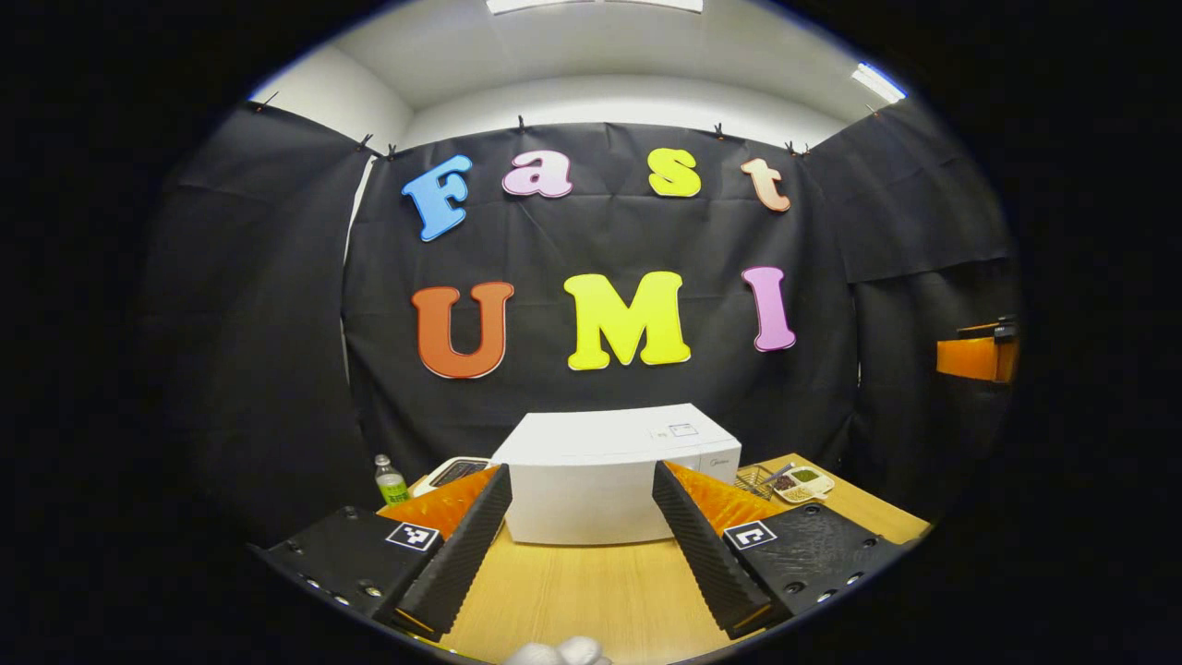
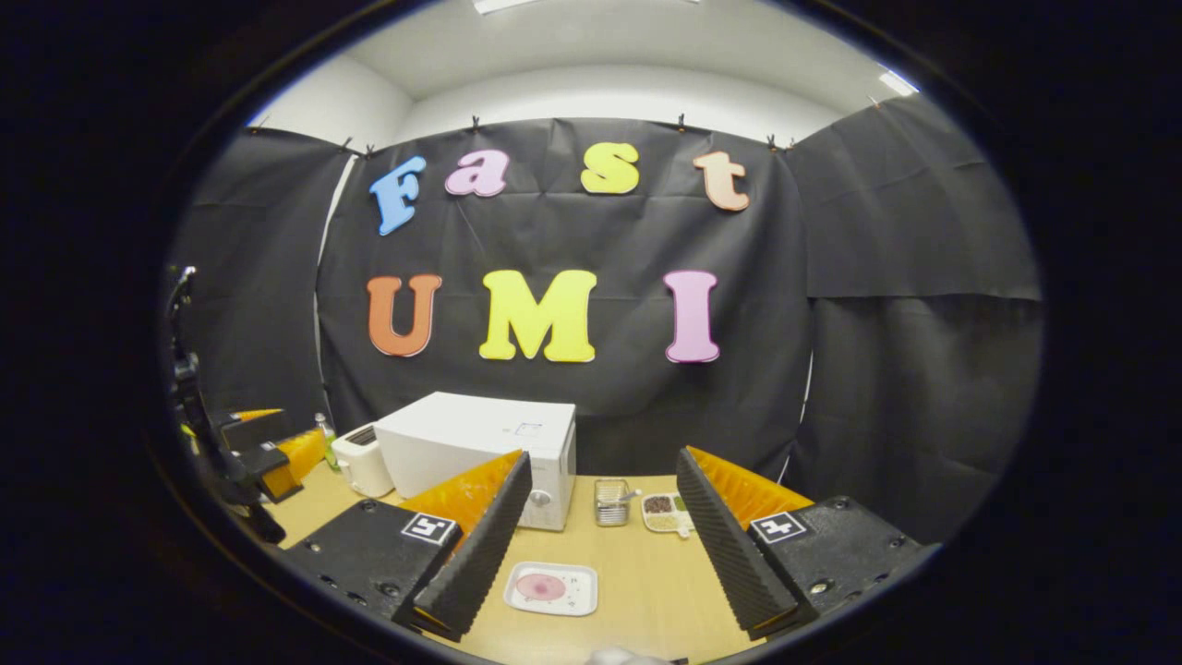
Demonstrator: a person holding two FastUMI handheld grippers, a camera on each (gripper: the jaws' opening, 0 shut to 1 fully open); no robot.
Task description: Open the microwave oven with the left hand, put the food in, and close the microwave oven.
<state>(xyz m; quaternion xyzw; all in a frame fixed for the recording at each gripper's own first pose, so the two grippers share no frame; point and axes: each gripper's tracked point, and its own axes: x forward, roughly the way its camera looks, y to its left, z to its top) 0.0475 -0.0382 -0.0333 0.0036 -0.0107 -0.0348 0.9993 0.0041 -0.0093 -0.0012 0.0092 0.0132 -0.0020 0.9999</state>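
While both grippers' fingers stand wide apart and hold nothing, the left gripper (image 1: pixel 580 540) faces the shut microwave (image 1: pixel 609 471) on the bench (image 1: pixel 591 591); the food plate (image 2: pixel 551 588) lies before the right gripper (image 2: pixel 600 554).

Spread-fingered hand-held gripper (image 1: pixel 580 540) facing closed white microwave (image 1: pixel 614 471) on table (image 1: pixel 591 600).

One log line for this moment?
stage: start | microwave: shut | food plate: on table | left claw: open, empty | right claw: open, empty
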